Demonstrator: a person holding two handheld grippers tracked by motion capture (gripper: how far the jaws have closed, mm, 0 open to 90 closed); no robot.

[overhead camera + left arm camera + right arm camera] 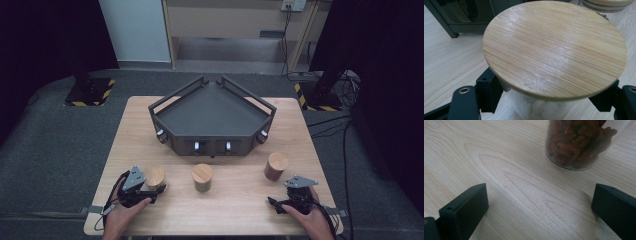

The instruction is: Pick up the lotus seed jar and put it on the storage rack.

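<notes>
Here, the left gripper clamps a pale glass jar with a round bamboo lid just under the lid; likely smooth, breakable, best held at the body. The right gripper rests open, the jar of reddish-brown dried pieces ahead.

A light wooden table carries a dark tray and three wood-lidded jars.

free: bare table between hands | blocked ahead: middle jar, dark tray
</notes>
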